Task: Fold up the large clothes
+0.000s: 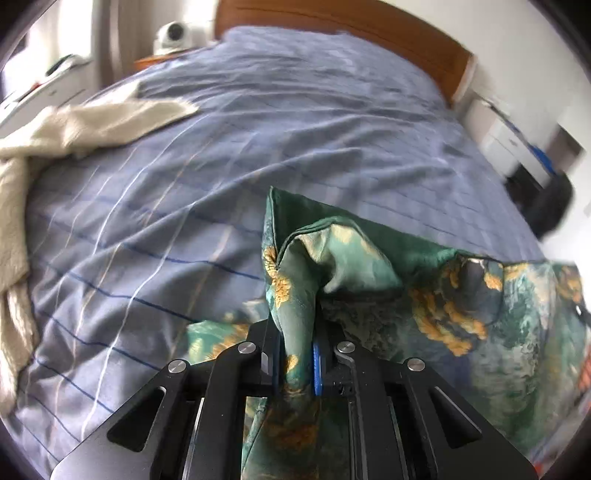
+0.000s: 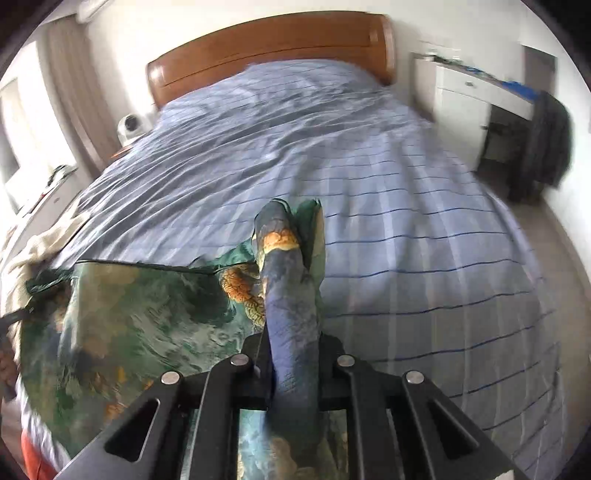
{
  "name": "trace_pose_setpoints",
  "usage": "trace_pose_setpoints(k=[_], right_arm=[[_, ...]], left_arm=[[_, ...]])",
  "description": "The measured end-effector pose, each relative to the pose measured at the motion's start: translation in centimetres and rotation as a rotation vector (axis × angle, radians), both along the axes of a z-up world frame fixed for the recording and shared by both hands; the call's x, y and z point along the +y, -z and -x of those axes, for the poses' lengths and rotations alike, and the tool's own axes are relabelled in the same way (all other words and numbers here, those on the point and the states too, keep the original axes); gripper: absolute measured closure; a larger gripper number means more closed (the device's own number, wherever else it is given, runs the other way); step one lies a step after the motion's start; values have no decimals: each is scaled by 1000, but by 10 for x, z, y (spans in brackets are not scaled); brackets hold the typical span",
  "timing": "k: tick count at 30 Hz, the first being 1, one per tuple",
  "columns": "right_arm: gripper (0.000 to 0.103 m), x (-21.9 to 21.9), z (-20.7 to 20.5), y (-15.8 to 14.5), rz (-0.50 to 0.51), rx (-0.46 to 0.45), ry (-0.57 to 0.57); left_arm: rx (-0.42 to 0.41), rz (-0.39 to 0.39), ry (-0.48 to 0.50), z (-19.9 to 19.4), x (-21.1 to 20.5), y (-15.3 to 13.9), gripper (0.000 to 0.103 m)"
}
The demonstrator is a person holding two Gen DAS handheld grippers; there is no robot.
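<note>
Gripping a bunched corner of a green printed garment [image 1: 295, 295], the left gripper [image 1: 297, 363] is clamping the silky cloth tight between its black fingers, whose blue pads [image 1: 317, 369] are pressing against the fold. Beyond the fingers the fabric is rising in a peaked fold, and the remainder is spreading away to the right of the left wrist view, showing yellow-orange flowers on a teal and dark green ground and a dark piped edge.

In the right wrist view the right gripper [image 2: 293, 363] is likewise pinching a rolled corner of the same garment [image 2: 140, 317]; its jaws are closed on the cloth, which is standing up past the fingertips in a bluish twist tipped with an orange patch. From there the garment is stretching leftward, its top edge taut and nearly straight, hanging between the two grippers over the near end of the bed.

Under it, the blue striped bedspread [image 2: 406, 229] is lying rumpled across the whole bed, running up to a curved wooden headboard [image 2: 266, 40]. A cream-coloured cloth [image 1: 74, 129] is lying crumpled on the far left side of the bed, well apart from the green garment. A white dome-shaped device [image 1: 171, 35] is sitting on a bedside stand next to the headboard, and a white cabinet [image 2: 461, 99] is standing against the wall to the right of the bed.
</note>
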State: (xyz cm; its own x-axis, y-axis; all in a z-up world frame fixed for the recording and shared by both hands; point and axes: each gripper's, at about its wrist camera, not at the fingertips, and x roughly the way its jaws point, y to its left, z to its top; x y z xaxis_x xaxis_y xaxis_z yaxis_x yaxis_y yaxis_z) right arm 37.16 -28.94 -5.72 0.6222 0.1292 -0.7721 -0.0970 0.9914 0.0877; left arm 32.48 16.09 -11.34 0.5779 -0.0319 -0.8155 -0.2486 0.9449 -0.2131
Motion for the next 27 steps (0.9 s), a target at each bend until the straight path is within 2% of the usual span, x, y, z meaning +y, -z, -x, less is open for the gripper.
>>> trace_pose_setpoints(k=[2, 3, 5, 7, 12, 17, 27], right_arm=[[88, -4, -13, 20, -6, 41, 35], [88, -3, -22, 42, 6, 84, 52], [88, 1, -26, 80, 42, 142, 58], [88, 3, -23, 101, 56, 122, 58], [88, -7, -17, 113, -6, 43, 81], [88, -4, -22, 122, -36, 24, 85], [88, -8, -13, 121, -61, 4, 91]], left_arm=[[41, -22, -11, -6, -2, 26, 91], [48, -61, -4, -7, -8, 38, 89], [26, -101, 3, -4, -15, 53, 84], [-4, -104, -10, -1, -14, 58, 81], [-46, -65, -15, 3, -5, 65, 79], [-69, -81, -21, 0, -11, 66, 79], [-85, -61, -25, 2, -9, 68, 79]])
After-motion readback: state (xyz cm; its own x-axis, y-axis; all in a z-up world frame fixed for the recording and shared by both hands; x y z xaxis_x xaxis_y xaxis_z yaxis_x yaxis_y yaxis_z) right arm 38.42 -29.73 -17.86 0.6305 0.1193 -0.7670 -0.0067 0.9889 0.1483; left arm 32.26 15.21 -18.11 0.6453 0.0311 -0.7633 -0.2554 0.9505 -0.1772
